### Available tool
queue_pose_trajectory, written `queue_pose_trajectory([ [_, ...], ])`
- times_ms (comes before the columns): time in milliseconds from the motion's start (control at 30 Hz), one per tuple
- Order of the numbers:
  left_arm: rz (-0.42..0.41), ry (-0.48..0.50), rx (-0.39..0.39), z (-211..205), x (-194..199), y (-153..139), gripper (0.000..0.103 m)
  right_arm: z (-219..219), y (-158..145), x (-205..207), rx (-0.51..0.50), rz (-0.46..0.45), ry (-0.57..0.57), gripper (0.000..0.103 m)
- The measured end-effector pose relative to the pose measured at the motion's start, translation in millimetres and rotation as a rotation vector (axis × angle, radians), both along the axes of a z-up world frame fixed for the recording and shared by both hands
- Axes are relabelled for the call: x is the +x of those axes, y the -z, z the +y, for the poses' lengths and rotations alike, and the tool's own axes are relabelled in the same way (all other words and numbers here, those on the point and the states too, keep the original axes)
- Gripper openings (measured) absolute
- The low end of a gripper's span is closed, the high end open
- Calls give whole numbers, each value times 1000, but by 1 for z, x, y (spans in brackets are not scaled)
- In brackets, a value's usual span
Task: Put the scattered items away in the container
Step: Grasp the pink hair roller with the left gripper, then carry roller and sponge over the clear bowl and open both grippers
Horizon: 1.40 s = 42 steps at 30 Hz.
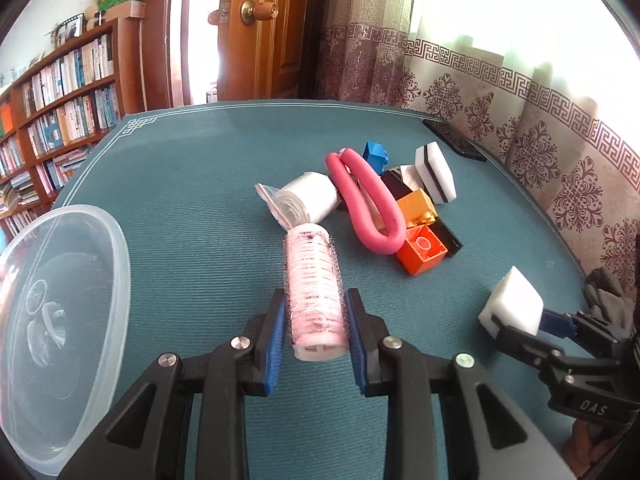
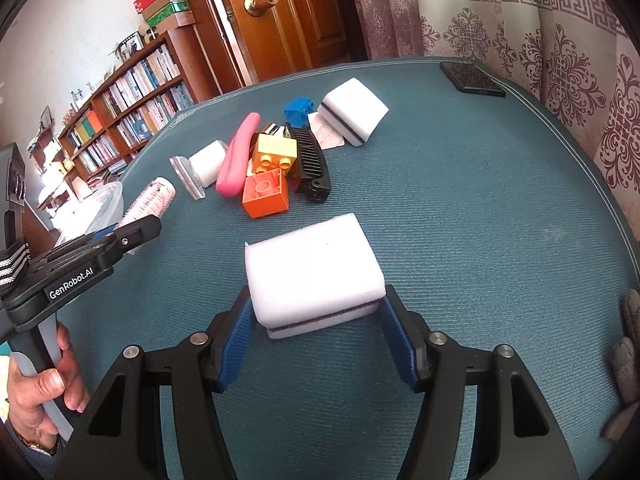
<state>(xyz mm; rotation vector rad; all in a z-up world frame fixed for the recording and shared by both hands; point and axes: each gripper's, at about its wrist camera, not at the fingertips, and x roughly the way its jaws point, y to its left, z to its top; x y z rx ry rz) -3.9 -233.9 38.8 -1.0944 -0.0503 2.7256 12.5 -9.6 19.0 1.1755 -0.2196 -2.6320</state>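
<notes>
I've got the left gripper (image 1: 316, 336) jaws clamped on the pink mesh-covered hair roller (image 1: 314, 292), clear plastic bowl (image 1: 116, 264) just left of it. Right gripper (image 2: 318, 320) jaws pinch the white foam sponge block (image 2: 312, 268). Risk: fuzzy cylinder rolls out; soft foam squashes, slips.

My left gripper (image 1: 316, 320) sits low centre in its own view, pads clamped on a roller (image 1: 316, 292). My right gripper (image 2: 316, 316) pinches a sponge (image 2: 312, 272). My left hand (image 2: 38, 396) grips the handle, lower left.
</notes>
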Motion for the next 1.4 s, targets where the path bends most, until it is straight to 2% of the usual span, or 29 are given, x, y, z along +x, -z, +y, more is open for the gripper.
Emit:
queue_pose_trajectory([
  [233, 41, -85, 11, -36, 13, -26, 32, -27, -13, 9, -16, 29, -56, 64],
  [567, 83, -245, -38, -107, 43, -41, 32, -89, -33, 0, -105, 41, -149, 64],
  [767, 78, -337, -43, -149, 57, -33, 32, -158, -51, -1, -69, 83, -264, 64],
  [1033, 63, -407, -41, -182, 67, -16, 32, -241, -56, -4, 16, 133, -372, 64],
  [1400, 70, -439, -23, -203, 76, -15, 33, -280, -42, -20, 50, 118, -422, 64],
])
